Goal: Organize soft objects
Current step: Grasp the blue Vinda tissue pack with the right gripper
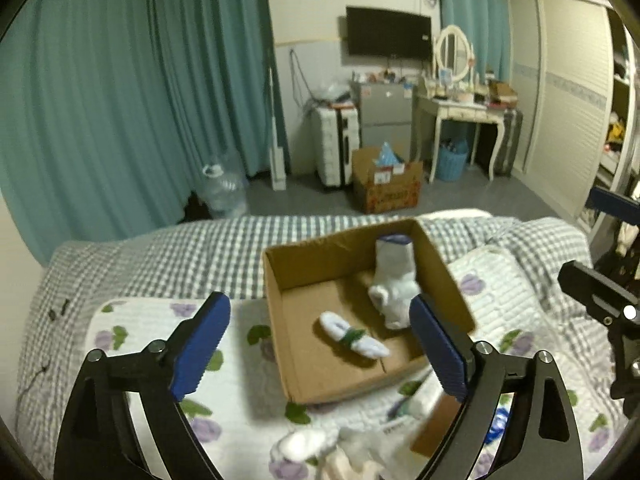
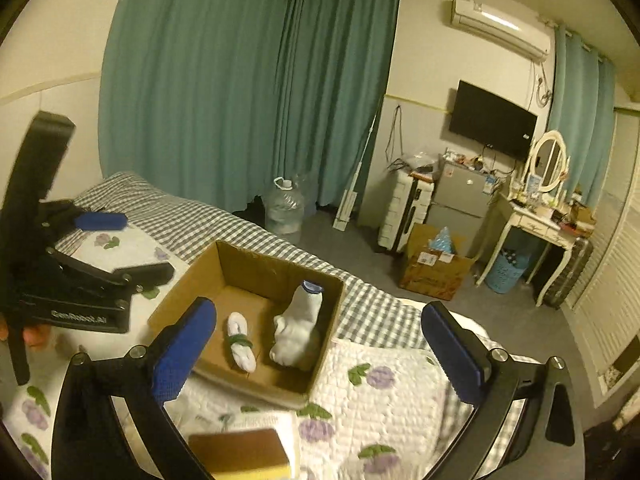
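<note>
An open cardboard box (image 1: 304, 268) (image 2: 256, 260) sits on the bed. Inside lie a rolled white sock with a green band (image 1: 354, 336) (image 2: 241, 343) and a bigger white sock bundle with a blue cuff (image 1: 394, 280) (image 2: 298, 326). My left gripper (image 1: 320, 344) is open and empty, hovering over the box's near side. It also shows at the left in the right wrist view (image 2: 120, 240). My right gripper (image 2: 320, 354) is open and empty above the box's near right corner. More white soft items (image 1: 304, 444) lie blurred on the quilt just below the left gripper.
The bed has a white floral quilt (image 1: 240, 380) over a grey checked sheet (image 1: 160, 252). A brown and yellow object (image 2: 240, 456) lies at the near edge. Beyond the bed stand a water jug (image 2: 285, 208), a floor carton (image 1: 386, 184), a suitcase and a dressing table.
</note>
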The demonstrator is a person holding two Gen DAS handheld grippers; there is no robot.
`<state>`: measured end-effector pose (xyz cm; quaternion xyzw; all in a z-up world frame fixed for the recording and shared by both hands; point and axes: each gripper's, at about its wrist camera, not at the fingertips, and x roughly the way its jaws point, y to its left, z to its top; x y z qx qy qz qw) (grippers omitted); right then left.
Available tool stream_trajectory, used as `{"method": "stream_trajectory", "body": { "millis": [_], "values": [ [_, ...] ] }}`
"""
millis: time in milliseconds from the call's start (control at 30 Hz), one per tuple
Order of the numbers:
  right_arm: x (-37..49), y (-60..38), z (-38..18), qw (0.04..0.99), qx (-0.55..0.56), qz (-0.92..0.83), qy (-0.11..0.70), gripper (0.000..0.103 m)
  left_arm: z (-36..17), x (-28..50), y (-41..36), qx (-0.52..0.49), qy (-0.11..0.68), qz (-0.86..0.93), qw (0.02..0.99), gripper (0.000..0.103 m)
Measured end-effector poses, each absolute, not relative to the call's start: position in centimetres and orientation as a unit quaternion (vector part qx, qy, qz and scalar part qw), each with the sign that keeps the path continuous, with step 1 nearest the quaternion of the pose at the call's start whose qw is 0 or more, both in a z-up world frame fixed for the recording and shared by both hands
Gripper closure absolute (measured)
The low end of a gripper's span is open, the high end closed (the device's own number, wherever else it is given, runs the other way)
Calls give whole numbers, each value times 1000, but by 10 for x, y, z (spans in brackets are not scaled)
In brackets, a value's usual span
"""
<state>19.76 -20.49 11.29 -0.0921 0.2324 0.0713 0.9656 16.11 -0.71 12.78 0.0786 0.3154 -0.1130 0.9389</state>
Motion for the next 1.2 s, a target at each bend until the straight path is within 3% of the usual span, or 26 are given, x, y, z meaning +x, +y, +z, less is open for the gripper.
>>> {"method": "stream_trajectory", "body": {
  "millis": [167,300,633,1067,1200],
  "values": [
    [155,-198,127,966,-94,69,230,0,140,118,-2,68,290,-113,948,0],
    [131,-192,119,963,-104,60,243,0,128,86,3,59,281,-105,952,0],
    [126,-190,12,942,-100,40,319,0,43,65,18,4,316,-77,946,0],
    [167,-209,-96,895,-76,3,440,0,-47,68,9,64,383,-87,918,0],
    [172,-214,-118,875,-73,-3,479,6,-64,74,7,69,415,-87,903,0]
  ]
}}
